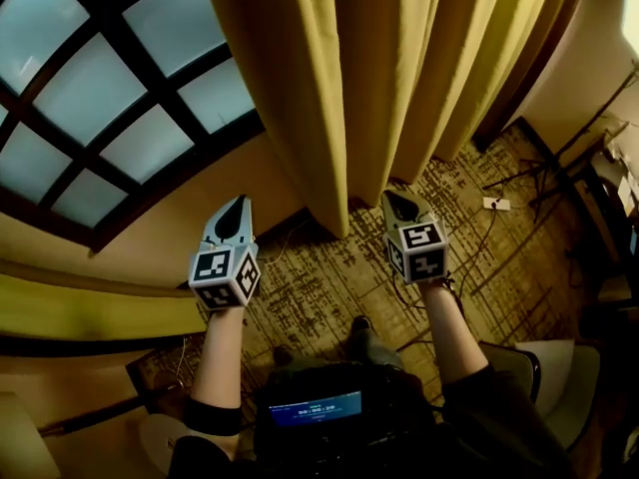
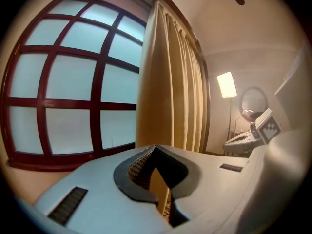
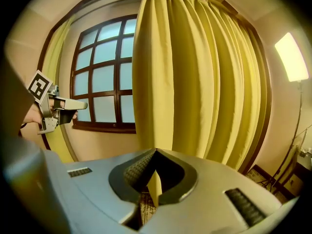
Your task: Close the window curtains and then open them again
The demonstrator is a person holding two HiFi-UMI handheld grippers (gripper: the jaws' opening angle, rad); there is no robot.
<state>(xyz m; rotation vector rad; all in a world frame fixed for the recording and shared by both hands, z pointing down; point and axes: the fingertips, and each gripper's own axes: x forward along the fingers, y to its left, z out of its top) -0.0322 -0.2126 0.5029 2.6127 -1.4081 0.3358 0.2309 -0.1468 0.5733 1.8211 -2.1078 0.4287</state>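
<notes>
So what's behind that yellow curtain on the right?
The window with its dark wooden frame runs up to the curtain and vanishes behind its edge. Whether more panes or plain wall lie behind the folds cannot be seen; the cloth covers it.

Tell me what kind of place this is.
Probably a furnished hotel room or bedroom: a dark-framed grid window, floor-length yellow curtains and patterned carpet.

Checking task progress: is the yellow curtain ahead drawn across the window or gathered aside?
Gathered aside: the yellow curtain hangs bunched in folds beside the window, whose panes are uncovered.
</notes>
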